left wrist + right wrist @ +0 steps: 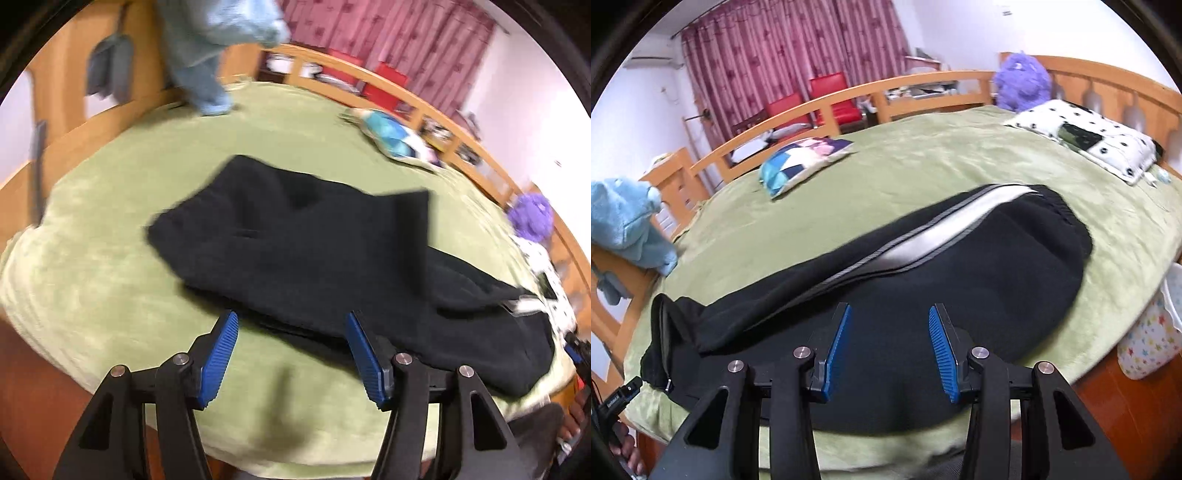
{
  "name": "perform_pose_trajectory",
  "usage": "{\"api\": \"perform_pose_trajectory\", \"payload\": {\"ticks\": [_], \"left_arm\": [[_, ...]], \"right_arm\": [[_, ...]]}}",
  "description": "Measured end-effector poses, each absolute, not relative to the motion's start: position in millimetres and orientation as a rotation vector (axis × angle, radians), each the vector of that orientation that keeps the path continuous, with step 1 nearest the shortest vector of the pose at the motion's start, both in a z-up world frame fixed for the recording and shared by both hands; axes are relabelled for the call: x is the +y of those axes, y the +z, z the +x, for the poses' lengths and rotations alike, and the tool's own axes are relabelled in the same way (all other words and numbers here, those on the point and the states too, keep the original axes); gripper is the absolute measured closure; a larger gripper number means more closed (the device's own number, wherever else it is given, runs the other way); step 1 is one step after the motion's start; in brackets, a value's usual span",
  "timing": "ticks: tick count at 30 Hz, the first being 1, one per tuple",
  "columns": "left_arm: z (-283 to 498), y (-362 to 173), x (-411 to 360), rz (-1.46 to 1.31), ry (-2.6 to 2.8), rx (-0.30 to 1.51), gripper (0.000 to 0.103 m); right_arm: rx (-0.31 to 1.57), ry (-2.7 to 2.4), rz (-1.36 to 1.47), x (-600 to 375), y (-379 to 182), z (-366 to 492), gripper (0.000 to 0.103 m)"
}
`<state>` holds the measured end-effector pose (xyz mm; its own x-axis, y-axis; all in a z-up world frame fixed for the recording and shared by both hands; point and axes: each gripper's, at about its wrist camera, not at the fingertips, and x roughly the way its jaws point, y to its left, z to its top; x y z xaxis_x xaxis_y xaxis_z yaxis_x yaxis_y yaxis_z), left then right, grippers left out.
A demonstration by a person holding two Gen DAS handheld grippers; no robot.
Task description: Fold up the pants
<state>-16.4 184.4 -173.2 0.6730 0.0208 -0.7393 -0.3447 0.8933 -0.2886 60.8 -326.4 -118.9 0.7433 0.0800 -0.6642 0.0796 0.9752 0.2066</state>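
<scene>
Black pants point(314, 258) lie across the green bed cover point(110, 240), one leg end folded back over the rest. In the right wrist view the pants point(960, 280) show a grey-white side stripe point(945, 225) and the waistband at the far right. My left gripper point(291, 321) is open and empty, hovering at the near edge of the pants. My right gripper point(888, 314) is open and empty, just above the black fabric near the front edge of the bed.
A blue patterned cushion point(801, 162), a white spotted pillow point(1097, 136) and a purple plush toy point(1021, 81) lie at the far side. A light blue plush point(628, 225) sits at the left rail. A wooden bed frame point(849, 99) surrounds the mattress.
</scene>
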Motion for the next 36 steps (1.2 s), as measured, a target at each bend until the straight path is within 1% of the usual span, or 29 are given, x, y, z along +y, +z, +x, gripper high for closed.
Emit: {"api": "perform_pose_trajectory", "payload": {"ticks": [7, 15, 18, 26, 30, 33, 36], "left_arm": [[7.6, -198.1, 248.3, -0.512, 0.288, 0.841, 0.044], [51.7, -221.0, 275.2, -0.533, 0.279, 0.875, 0.044], [60.3, -228.7, 280.5, -0.586, 0.276, 0.874, 0.041], [37.0, -217.2, 287.4, -0.615, 0.181, 0.877, 0.040], [17.2, -204.6, 293.8, -0.623, 0.173, 0.828, 0.040], [22.3, -203.1, 297.4, -0.586, 0.208, 0.825, 0.040], [35.9, -214.1, 302.0, -0.610, 0.230, 0.846, 0.042]], "right_arm": [[0.733, 0.053, 0.250, -299.8, -120.6, 84.5, 0.060], [0.803, 0.044, 0.279, -290.7, -134.8, 110.5, 0.060], [0.821, 0.033, 0.280, -288.8, -138.9, 115.7, 0.060], [0.844, 0.020, 0.293, -289.4, -142.6, 119.9, 0.060], [0.847, 0.013, 0.296, -289.8, -142.8, 121.6, 0.060], [0.852, 0.013, 0.302, -290.2, -143.5, 123.3, 0.060], [0.855, 0.015, 0.301, -289.1, -144.2, 122.7, 0.060]]}}
